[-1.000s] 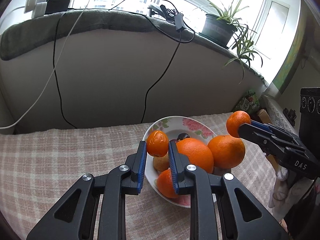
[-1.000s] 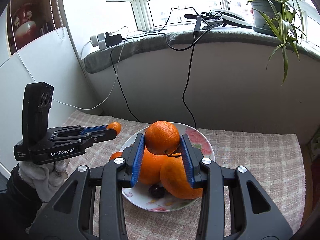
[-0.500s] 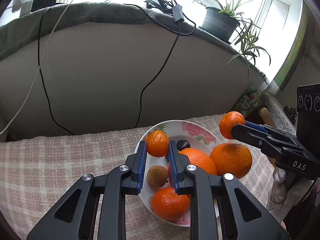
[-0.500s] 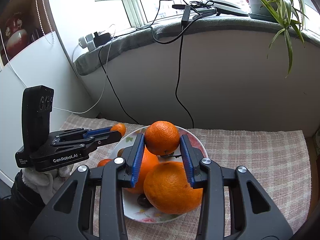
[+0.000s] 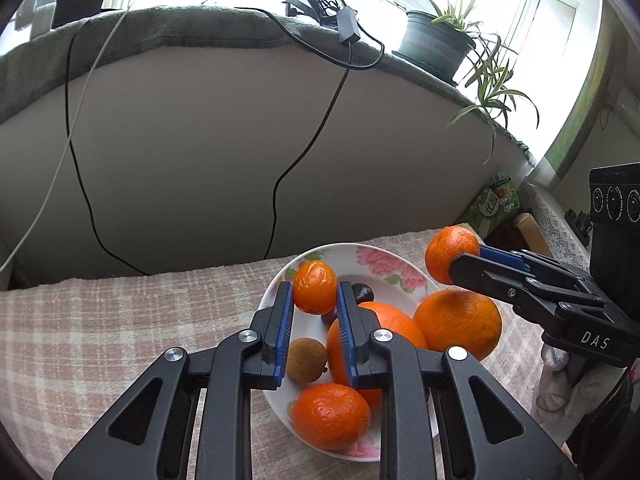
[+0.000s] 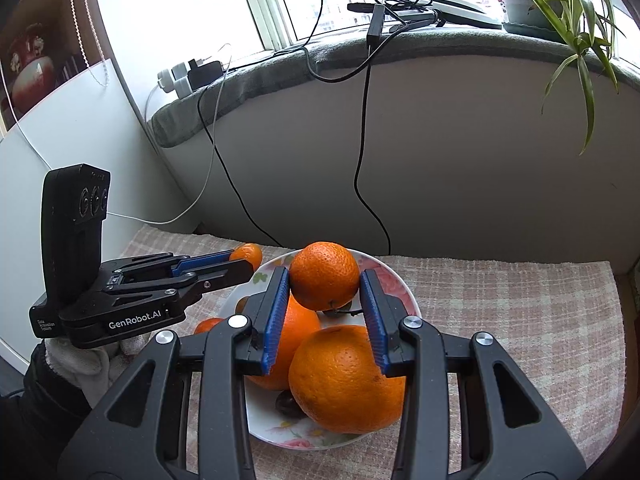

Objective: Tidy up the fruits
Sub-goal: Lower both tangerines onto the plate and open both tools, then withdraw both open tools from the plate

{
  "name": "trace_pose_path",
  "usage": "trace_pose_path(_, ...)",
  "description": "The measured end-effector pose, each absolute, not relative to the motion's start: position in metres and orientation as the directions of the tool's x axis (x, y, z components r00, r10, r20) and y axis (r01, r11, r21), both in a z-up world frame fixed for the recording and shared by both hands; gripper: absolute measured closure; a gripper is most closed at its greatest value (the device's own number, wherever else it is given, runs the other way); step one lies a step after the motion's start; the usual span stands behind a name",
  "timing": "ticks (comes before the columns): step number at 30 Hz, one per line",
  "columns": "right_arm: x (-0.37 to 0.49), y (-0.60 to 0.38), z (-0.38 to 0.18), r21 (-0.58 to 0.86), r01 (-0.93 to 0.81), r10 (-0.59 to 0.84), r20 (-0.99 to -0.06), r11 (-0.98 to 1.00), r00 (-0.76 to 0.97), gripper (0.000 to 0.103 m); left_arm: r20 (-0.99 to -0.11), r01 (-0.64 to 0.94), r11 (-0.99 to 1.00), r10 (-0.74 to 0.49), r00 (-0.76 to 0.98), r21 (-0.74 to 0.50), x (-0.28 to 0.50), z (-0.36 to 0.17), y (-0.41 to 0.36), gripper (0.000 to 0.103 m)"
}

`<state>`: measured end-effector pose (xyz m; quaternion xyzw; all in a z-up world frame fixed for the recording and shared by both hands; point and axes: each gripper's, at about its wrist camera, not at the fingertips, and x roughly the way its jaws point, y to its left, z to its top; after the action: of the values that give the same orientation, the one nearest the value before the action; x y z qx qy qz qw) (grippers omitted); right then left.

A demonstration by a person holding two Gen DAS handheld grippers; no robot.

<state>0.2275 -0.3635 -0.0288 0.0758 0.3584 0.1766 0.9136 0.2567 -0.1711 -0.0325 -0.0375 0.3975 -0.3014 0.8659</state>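
A white flowered bowl [image 5: 384, 258] [image 6: 394, 280] on a checked cloth holds two big oranges [image 5: 458, 324] [image 6: 346, 376], a small tangerine [image 5: 330, 416], a brown fruit [image 5: 307, 360] and dark plums [image 5: 362, 291]. My left gripper [image 5: 314, 290] is shut on a small shiny tangerine [image 5: 315, 287] above the bowl's left side; it also shows in the right wrist view [image 6: 247, 255]. My right gripper [image 6: 325, 278] is shut on a medium orange [image 6: 324, 275] above the bowl; it also shows in the left wrist view [image 5: 451, 254].
A grey wall and a windowsill stand close behind the table, with black and white cables [image 5: 280, 176] hanging down. A potted plant [image 5: 434, 42] sits on the sill. A green packet [image 5: 494, 202] and clutter lie at the right, a white cabinet [image 6: 72, 128] at the left.
Both grippers have drawn back and risen slightly over the bowl, each still holding its fruit. The bowl sits lower and nearer in both views.
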Motion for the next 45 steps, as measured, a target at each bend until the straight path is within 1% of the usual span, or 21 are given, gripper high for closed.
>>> trace_pose_path(15, 0.229, -0.361, -0.029, 0.269, -0.272, 0.383, -0.638, 0.924, 0.668, 0.064, -0.667, 0.511, 0.805, -0.561, 0.49, -0.302, 0.259, -0.034, -0.177, 0.082)
trace_pose_path(22, 0.228, -0.362, -0.026, 0.267, -0.273, 0.382, -0.632, 0.924, 0.674, 0.063, -0.666, 0.513, 0.804, -0.562, 0.491, -0.3, 0.259, -0.033, -0.177, 0.078)
trace_pose_path(23, 0.227, -0.362, -0.025, 0.266, -0.272, 0.38, -0.63, 0.925, 0.677, 0.058, -0.665, 0.513, 0.804, -0.562, 0.491, -0.301, 0.258, -0.033, -0.177, 0.073)
trace_pose_path(24, 0.226, -0.362, -0.025, 0.266, -0.27, 0.378, -0.627, 0.926, 0.681, 0.051, -0.664, 0.514, 0.803, -0.564, 0.492, -0.301, 0.258, -0.032, -0.177, 0.069)
trace_pose_path(26, 0.224, -0.363, -0.023, 0.267, -0.266, 0.377, -0.62, 0.926, 0.688, 0.046, -0.661, 0.518, 0.801, -0.566, 0.492, -0.3, 0.256, -0.032, -0.177, 0.067)
trace_pose_path(28, 0.223, -0.364, -0.022, 0.27, -0.265, 0.377, -0.613, 0.926, 0.694, 0.041, -0.66, 0.522, 0.802, -0.562, 0.498, -0.289, 0.253, -0.03, -0.177, 0.059)
trace_pose_path(29, 0.222, -0.365, -0.021, 0.269, -0.263, 0.375, -0.612, 0.926, 0.696, 0.037, -0.661, 0.523, 0.804, -0.558, 0.502, -0.282, 0.253, -0.03, -0.177, 0.05)
trace_pose_path(30, 0.221, -0.365, -0.021, 0.265, -0.259, 0.369, -0.612, 0.929, 0.7, 0.036, -0.659, 0.523, 0.806, -0.555, 0.507, -0.276, 0.252, -0.029, -0.177, 0.045)
trace_pose_path(32, 0.219, -0.366, -0.019, 0.264, -0.252, 0.364, -0.611, 0.931, 0.703, 0.036, -0.659, 0.522, 0.809, -0.55, 0.513, -0.269, 0.249, -0.028, -0.177, 0.045)
trace_pose_path(34, 0.217, -0.367, -0.017, 0.266, -0.248, 0.361, -0.609, 0.932, 0.706, 0.035, -0.661, 0.521, 0.812, -0.545, 0.516, -0.262, 0.248, -0.027, -0.178, 0.04)
trace_pose_path(35, 0.217, -0.367, -0.017, 0.265, -0.245, 0.359, -0.609, 0.932, 0.707, 0.031, -0.661, 0.52, 0.814, -0.542, 0.518, -0.26, 0.247, -0.027, -0.177, 0.039)
trace_pose_path(36, 0.216, -0.367, -0.016, 0.265, -0.243, 0.357, -0.607, 0.933, 0.71, 0.024, -0.662, 0.52, 0.815, -0.54, 0.52, -0.256, 0.246, -0.027, -0.177, 0.039)
trace_pose_path(37, 0.215, -0.368, -0.015, 0.265, -0.24, 0.354, -0.602, 0.934, 0.716, 0.022, -0.663, 0.519, 0.817, -0.536, 0.523, -0.251, 0.246, -0.027, -0.177, 0.039)
trace_pose_path(38, 0.214, -0.369, -0.013, 0.264, -0.237, 0.351, -0.598, 0.935, 0.721, 0.021, -0.664, 0.519, 0.818, -0.533, 0.524, -0.247, 0.245, -0.026, -0.177, 0.039)
trace_pose_path(39, 0.212, -0.37, -0.012, 0.266, -0.235, 0.351, -0.594, 0.935, 0.723, 0.021, -0.665, 0.518, 0.82, -0.53, 0.526, -0.244, 0.244, -0.026, -0.177, 0.035)
trace_pose_path(40, 0.212, -0.37, -0.011, 0.268, -0.233, 0.351, -0.593, 0.935, 0.725, 0.021, -0.665, 0.517, 0.821, -0.529, 0.528, -0.242, 0.244, -0.026, -0.178, 0.034)
trace_pose_path(43, 0.21, -0.373, -0.009, 0.27, -0.223, 0.344, -0.591, 0.937, 0.73, 0.021, -0.667, 0.515, 0.823, -0.525, 0.529, -0.24, 0.243, -0.025, -0.177, 0.033)
trace_pose_path(45, 0.208, -0.374, -0.009, 0.269, -0.216, 0.338, -0.591, 0.938, 0.732, 0.014, -0.668, 0.511, 0.827, -0.518, 0.535, -0.232, 0.242, -0.024, -0.177, 0.031)
